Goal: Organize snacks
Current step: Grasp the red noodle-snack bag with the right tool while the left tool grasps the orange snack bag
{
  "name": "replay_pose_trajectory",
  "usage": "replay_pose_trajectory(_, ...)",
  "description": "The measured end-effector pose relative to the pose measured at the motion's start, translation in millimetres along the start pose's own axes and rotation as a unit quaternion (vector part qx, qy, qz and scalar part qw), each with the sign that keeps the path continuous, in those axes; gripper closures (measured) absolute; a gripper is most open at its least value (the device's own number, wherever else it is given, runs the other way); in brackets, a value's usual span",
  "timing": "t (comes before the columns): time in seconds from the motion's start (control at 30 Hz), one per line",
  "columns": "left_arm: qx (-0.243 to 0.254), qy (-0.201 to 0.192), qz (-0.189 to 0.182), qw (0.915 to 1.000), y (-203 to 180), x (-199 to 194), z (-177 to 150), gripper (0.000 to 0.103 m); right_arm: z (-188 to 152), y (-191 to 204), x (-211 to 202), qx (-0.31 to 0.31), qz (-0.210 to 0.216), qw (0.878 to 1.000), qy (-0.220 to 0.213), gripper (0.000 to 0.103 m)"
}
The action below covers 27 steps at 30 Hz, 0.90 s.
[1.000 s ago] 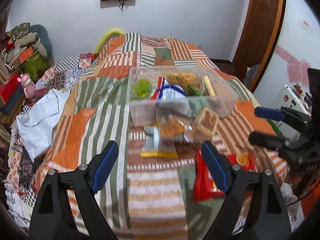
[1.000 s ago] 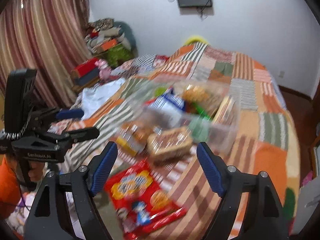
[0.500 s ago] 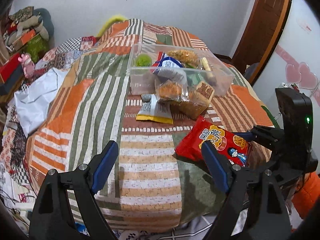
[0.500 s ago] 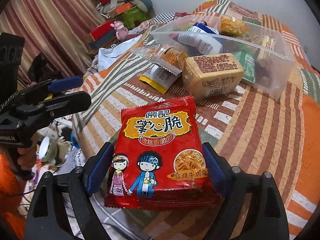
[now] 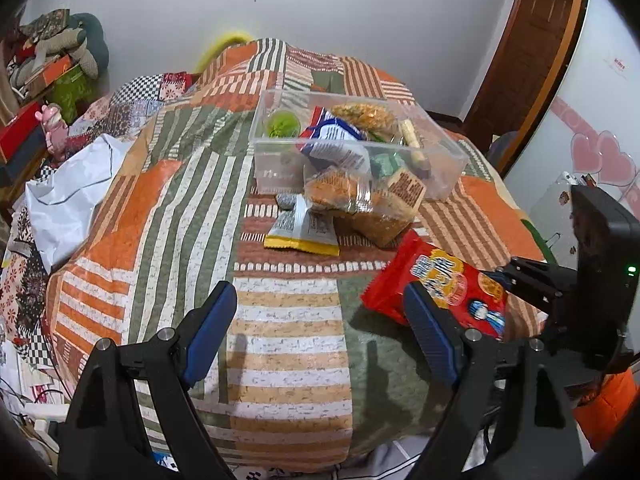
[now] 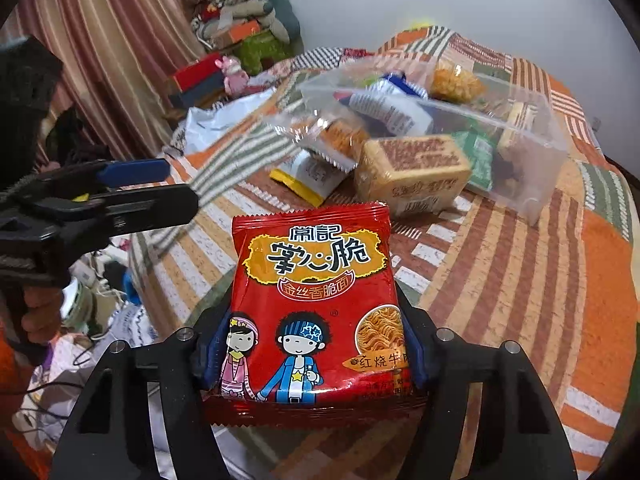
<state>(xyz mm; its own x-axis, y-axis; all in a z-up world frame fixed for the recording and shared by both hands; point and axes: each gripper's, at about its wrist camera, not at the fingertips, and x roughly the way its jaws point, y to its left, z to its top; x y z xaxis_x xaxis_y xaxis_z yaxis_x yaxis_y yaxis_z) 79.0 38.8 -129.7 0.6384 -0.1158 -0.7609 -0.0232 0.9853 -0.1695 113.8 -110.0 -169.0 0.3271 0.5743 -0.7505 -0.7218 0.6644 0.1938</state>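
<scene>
A red noodle snack packet (image 6: 316, 300) lies at the near edge of the patchwork bed. My right gripper (image 6: 316, 344) is closing on it, its blue pads pressing the packet's two sides. In the left wrist view the same red packet (image 5: 440, 280) is tilted up at its far end, with the right gripper (image 5: 560, 288) behind it. My left gripper (image 5: 320, 320) hovers open over the bedspread with nothing between its fingers. A clear plastic box (image 5: 448, 168) holds several snacks. In front of it lie a yellow-edged packet (image 5: 304, 232), a tan noodle block (image 5: 384, 216) and a clear-wrapped cake (image 5: 336, 192).
A white plastic bag (image 5: 72, 192) lies on the bed's left side. Boxes and soft toys (image 5: 52, 72) are piled by the left wall. A brown door (image 5: 532, 52) stands at the back right. A striped curtain (image 6: 120, 40) hangs beside the bed, with cables and clutter below the edge.
My right gripper came down onto the red packet and its jaws narrowed from wide apart to touching its sides. The left gripper dipped slightly and stayed open.
</scene>
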Motion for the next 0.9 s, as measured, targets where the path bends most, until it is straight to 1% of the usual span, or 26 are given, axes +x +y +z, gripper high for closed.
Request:
replay_pose_trajectory(0.2, 0.001, -0.007, -0.005, 1.0, -4.2, 3.2, 15.9, 0.018, -0.9, -6.5, -32.0, 0.011, -0.002, 0.999, -0.04, 0.039)
replay_pose_trajectory(0.3, -0.002, -0.01, -0.015, 0.9998, -7.4, 9.1, 26.6, 0.016, 0.2, -17.4, -46.9, 0.027, -0.019, 0.998, -0.061, 0.039)
replay_pose_trajectory(0.43, -0.004, -0.009, -0.016, 0.9998, -12.3, 26.6, 44.6, 0.015, 0.3, -36.1, -63.5, 0.05, -0.048, 0.994, -0.084, 0.039)
replay_pose_trajectory(0.6, 0.0, -0.001, -0.011, 0.9999, -17.0, 54.0, 65.9, 0.015, 2.1, -56.9, -74.0, 0.08, -0.064, 0.99, -0.098, 0.038)
replay_pose_trajectory(0.73, 0.003, 0.009, 0.006, 0.9999, -17.9, 81.5, 80.3, 0.015, -0.3, -69.2, -77.0, 0.099, -0.069, 0.987, -0.102, 0.038)
replay_pose_trajectory(0.83, -0.008, 0.023, 0.015, 0.9996, -10.4, 102.0, 82.9, 0.015, -2.8, -75.8, -78.2, 0.108, -0.069, 0.987, -0.102, 0.038)
replay_pose_trajectory(0.9, -0.018, 0.027, 0.008, 0.9994, -4.4, 108.0, 79.0, 0.015, -2.8, -77.6, -77.6, 0.109, -0.067, 0.987, -0.1, 0.038)
